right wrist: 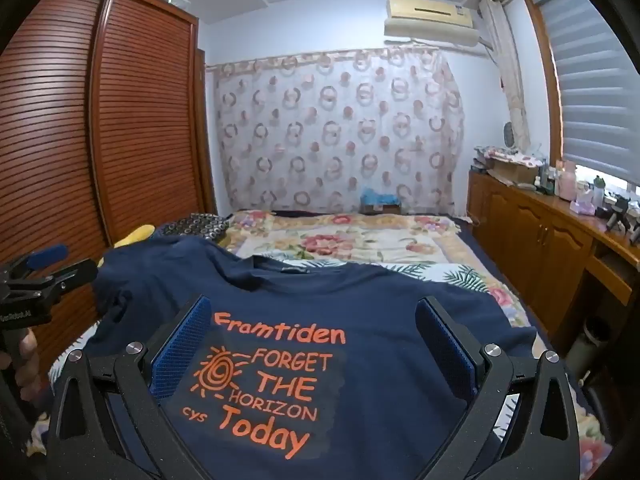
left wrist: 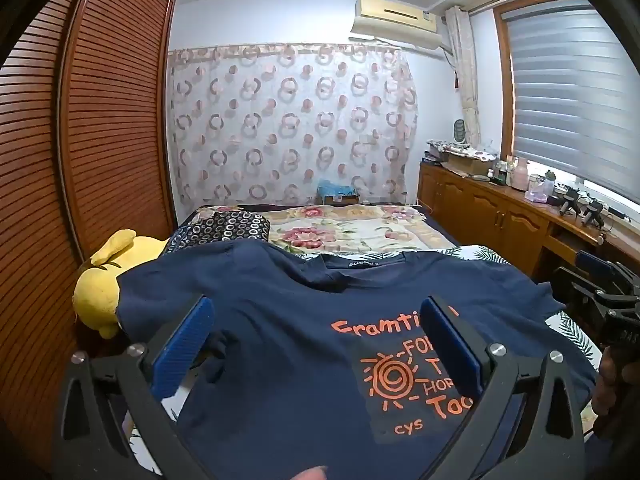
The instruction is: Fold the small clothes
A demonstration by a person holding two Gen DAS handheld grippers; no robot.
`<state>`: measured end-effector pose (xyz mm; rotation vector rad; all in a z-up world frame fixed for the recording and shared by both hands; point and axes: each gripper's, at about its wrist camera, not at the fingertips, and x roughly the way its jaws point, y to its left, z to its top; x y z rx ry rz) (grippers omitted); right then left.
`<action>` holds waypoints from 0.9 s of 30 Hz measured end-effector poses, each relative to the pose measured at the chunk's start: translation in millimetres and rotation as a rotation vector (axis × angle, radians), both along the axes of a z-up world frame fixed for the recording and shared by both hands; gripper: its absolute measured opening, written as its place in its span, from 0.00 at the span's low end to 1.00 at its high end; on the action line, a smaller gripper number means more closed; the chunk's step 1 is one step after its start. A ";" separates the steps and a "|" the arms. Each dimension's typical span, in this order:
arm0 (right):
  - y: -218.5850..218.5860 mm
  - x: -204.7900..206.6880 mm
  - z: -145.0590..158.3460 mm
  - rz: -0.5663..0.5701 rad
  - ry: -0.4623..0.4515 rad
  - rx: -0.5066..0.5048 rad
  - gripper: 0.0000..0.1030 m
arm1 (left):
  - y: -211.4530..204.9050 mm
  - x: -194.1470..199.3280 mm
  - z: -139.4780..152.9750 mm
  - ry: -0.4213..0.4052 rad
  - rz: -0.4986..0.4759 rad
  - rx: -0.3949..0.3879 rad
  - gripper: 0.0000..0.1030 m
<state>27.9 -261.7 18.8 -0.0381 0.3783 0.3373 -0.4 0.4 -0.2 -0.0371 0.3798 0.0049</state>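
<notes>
Navy t-shirt [right wrist: 360,320] lies spread face up on the bed [right wrist: 360,240], collar away from the cameras, orange print reading "Framtiden / FORGET THE HORIZON / Today" facing up. Shirt's left side is bunched and creased near the sleeve; right side lies flatter.

Left gripper [left wrist: 316,340]: jaws spread wide, nothing between the blue pads [left wrist: 184,344], hovering above the shirt's left half, not touching the fabric as far as I can tell. Right gripper [right wrist: 312,340]: same, fully released, empty, hanging over the printed chest area. Both tilt slightly downward toward the shirt. Each gripper shows at the edge of the other's view, side by side, apart.

A yellow plush toy [left wrist: 100,292] sits at the bed's left edge, just beside the shirt's left sleeve, part of it under the fabric. Floral blanket [left wrist: 352,228] covers the bed beyond the collar. Slatted wooden wardrobe [left wrist: 100,120] on the left; wooden counter [left wrist: 500,204] with clutter under the window [left wrist: 572,92] on the right. Patterned curtain [left wrist: 292,128] on the far wall.
</notes>
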 end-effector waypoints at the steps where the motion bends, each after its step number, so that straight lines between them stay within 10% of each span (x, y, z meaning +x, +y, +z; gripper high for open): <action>1: 0.2 0.0 0.0 -0.001 -0.001 0.000 1.00 | 0.0 -0.4 -0.1 0.000 0.000 0.003 1.00; 27: -0.1 -0.9 0.4 -0.001 -0.002 0.016 1.00 | -0.4 0.1 -3.2 0.004 0.012 0.019 1.00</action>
